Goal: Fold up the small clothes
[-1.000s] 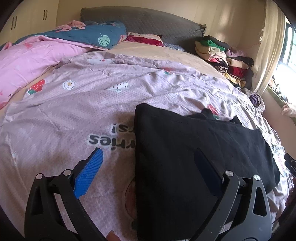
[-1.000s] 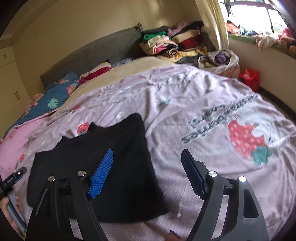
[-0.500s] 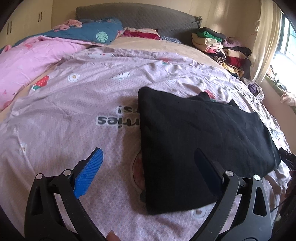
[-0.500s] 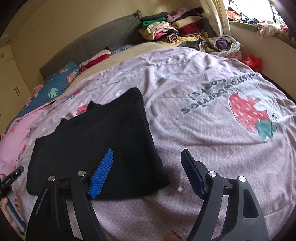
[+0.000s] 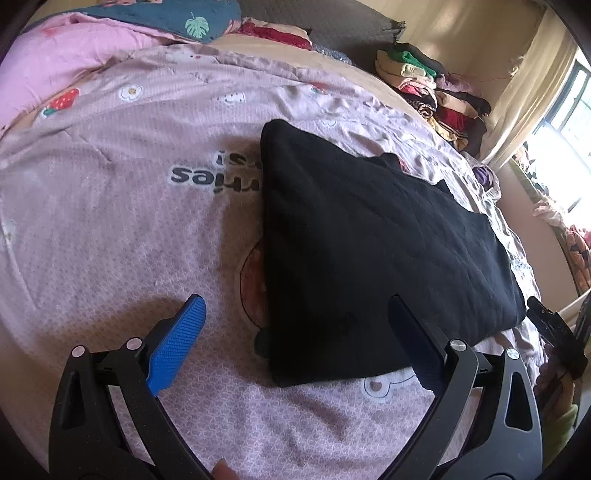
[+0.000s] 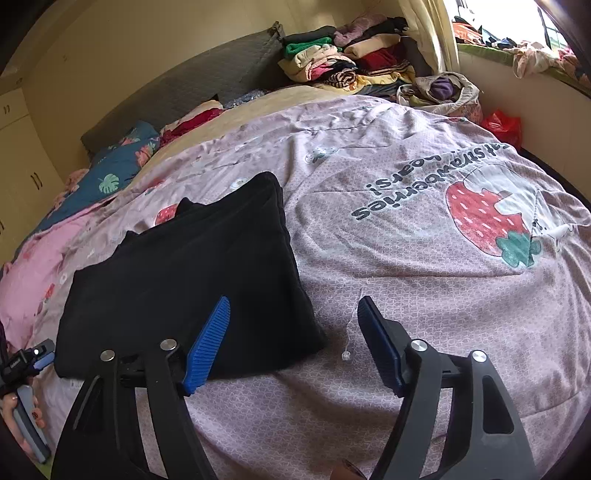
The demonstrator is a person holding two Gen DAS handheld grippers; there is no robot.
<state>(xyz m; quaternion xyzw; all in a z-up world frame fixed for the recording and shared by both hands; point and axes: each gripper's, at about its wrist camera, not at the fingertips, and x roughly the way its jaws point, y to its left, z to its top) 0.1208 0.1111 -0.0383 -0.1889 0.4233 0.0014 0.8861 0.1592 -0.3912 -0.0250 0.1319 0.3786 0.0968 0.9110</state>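
A black folded garment lies flat on the lilac strawberry quilt. My left gripper hovers open over the garment's near left corner, its blue pads wide apart and touching nothing. In the right wrist view the same garment fills the left half. My right gripper straddles its near right corner. Its jaws are closing, and the pads are still clear of the cloth. Each gripper shows at the edge of the other's view: the right gripper and the left gripper, held in a hand.
A pile of folded clothes sits at the bed's far right corner by the curtain. Pillows and a pink blanket lie at the head. A bag of clothes and a red bag stand beside the bed.
Both grippers have tipped down toward the quilt, so the garment's near edge now shows in front of the left gripper. The right jaws have narrowed slightly.
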